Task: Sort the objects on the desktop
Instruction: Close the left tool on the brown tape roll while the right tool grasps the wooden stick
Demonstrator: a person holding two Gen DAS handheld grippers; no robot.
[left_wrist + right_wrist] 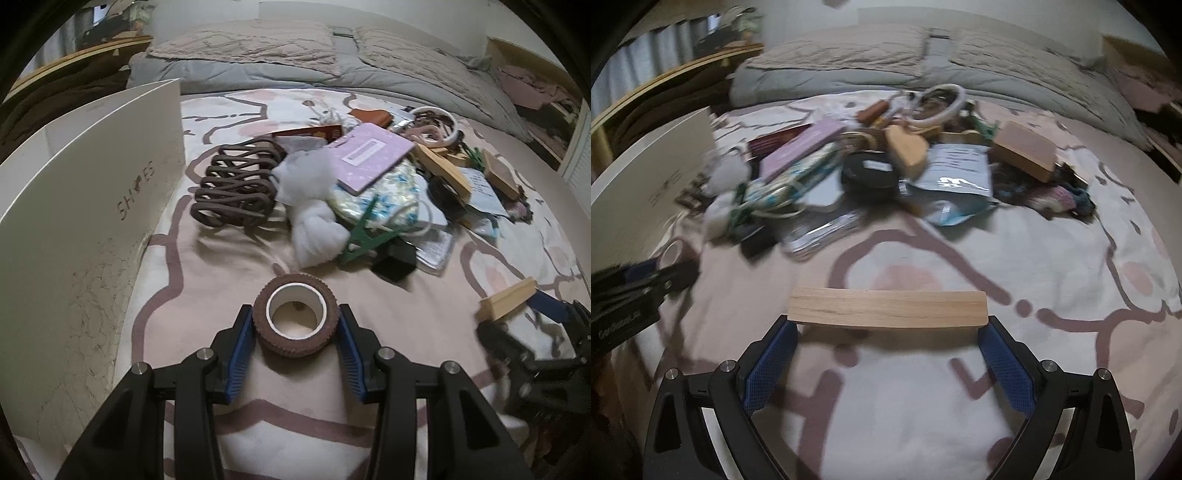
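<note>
A: The left gripper (295, 328) is clenched on the brown tape roll (295, 319), bottom centre of its view. The right gripper (888, 332) is clamped end to end on the wooden block (887, 308), lower centre.

B: Risks?

A: The roll is round; I reckon it could squirt out if the pads squeeze off-centre. The block is pinched only at its ends and could pivot.

B: Any writing?

A: The white box (92, 192) at left reads roughly "SHOES". The purple booklet's (369, 157) label is too small to read.

Left tool (295, 328) clamped w/ pads pressing, right tool (886, 332) gripping wide.
</note>
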